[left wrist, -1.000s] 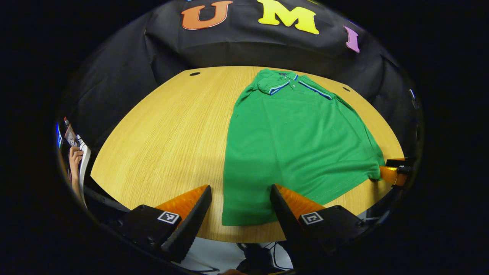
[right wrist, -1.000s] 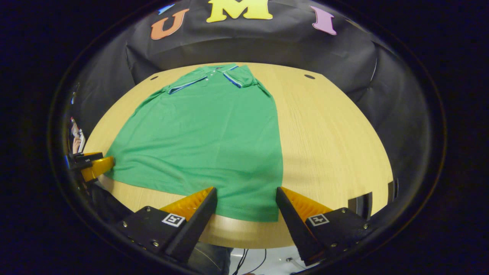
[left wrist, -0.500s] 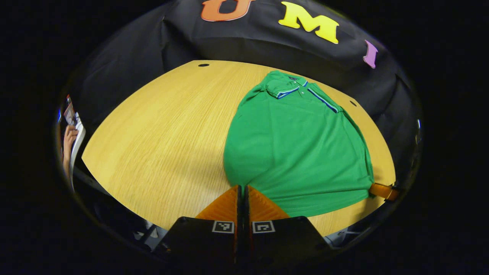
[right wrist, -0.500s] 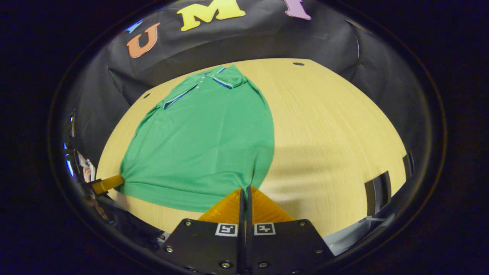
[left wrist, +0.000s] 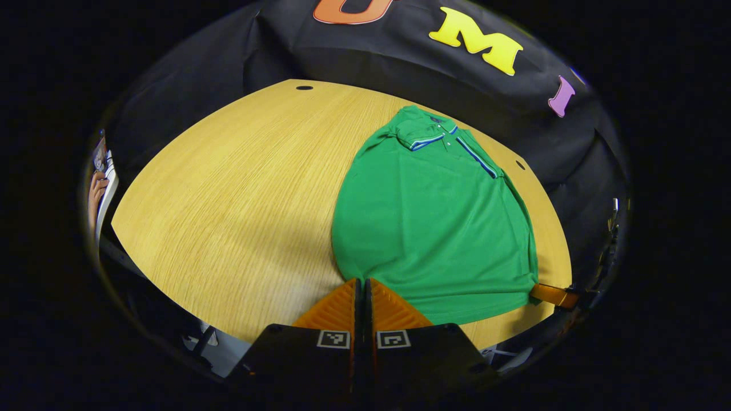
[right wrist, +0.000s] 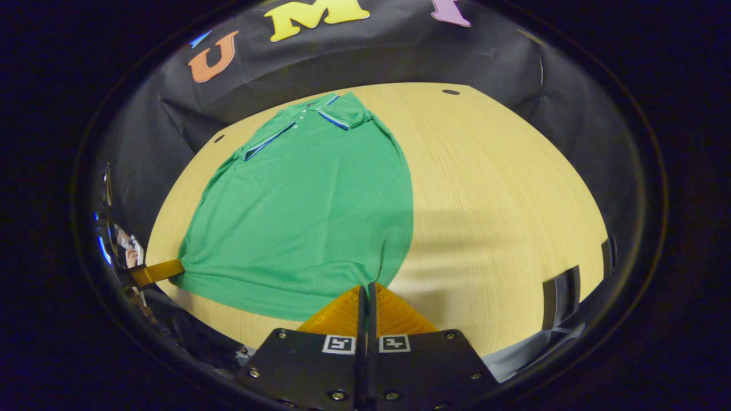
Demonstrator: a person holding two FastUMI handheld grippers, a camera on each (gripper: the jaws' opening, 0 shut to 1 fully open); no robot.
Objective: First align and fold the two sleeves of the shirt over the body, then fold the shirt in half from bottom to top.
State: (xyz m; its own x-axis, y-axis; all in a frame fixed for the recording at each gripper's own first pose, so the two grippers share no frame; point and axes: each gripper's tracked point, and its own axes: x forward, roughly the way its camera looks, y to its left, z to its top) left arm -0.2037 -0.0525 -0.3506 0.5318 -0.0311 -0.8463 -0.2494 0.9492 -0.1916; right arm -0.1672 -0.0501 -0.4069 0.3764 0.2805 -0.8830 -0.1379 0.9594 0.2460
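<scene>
A green polo shirt lies flat on the wooden table, its striped collar at the far end and both sleeves folded over the body. My left gripper is shut on the shirt's bottom left corner. My right gripper is shut on the bottom right corner. The hem stretches between the two corners, slightly raised. In the left gripper view the right gripper pinches the far hem corner; in the right gripper view the left gripper does the same.
Bare table lies to the left of the shirt in the left gripper view and to its right in the right gripper view. Small cable holes sit near the far edge. A person's hand shows at the far left.
One second ago both grippers stood open around the hem corners. They have shut on the corners and lifted a little, pulling the hem taut and drawing the corners toward me.
</scene>
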